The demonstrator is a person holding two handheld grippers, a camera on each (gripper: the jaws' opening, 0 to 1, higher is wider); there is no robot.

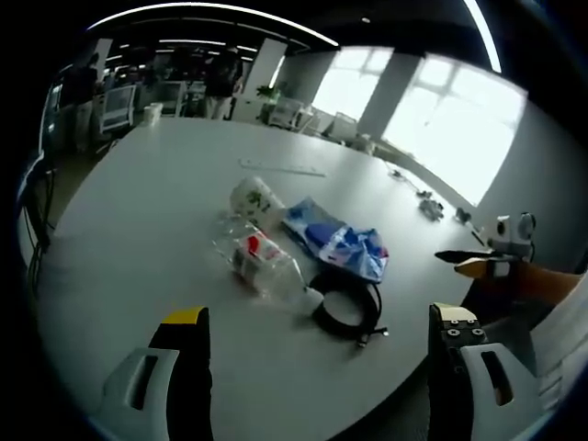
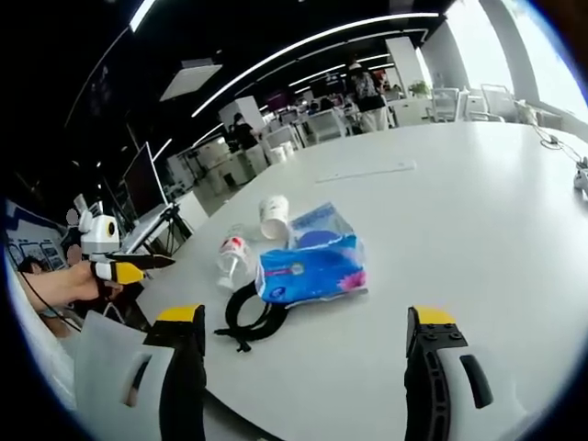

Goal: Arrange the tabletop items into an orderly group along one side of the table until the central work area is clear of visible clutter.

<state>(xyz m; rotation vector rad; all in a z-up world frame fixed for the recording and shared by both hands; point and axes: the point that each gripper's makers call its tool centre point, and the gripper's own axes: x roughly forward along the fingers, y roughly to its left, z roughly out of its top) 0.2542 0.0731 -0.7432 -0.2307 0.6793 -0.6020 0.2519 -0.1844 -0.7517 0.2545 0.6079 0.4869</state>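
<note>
A small heap lies mid-table: a white paper cup [image 1: 255, 197] [image 2: 273, 216] on its side, a clear plastic bottle [image 1: 262, 260] [image 2: 231, 255] with a red label, a blue plastic packet [image 1: 335, 241] [image 2: 312, 262] and a coiled black cable [image 1: 347, 308] [image 2: 253, 317]. My left gripper [image 1: 319, 317] stands open just short of the cable, holding nothing. From the opposite side my right gripper [image 2: 305, 317] is open too, near the packet and cable. Each gripper shows in the other's view, held in a hand: the right gripper [image 1: 455, 260] and the left gripper [image 2: 152, 266].
A long thin strip [image 1: 283, 167] [image 2: 366, 172] lies on the white table [image 1: 138, 239] [image 2: 478, 230] beyond the heap. Small cables and plugs [image 1: 430, 207] [image 2: 581, 175] sit near the window-side edge. Desks, chairs, a monitor [image 2: 147, 184] and people stand beyond the table.
</note>
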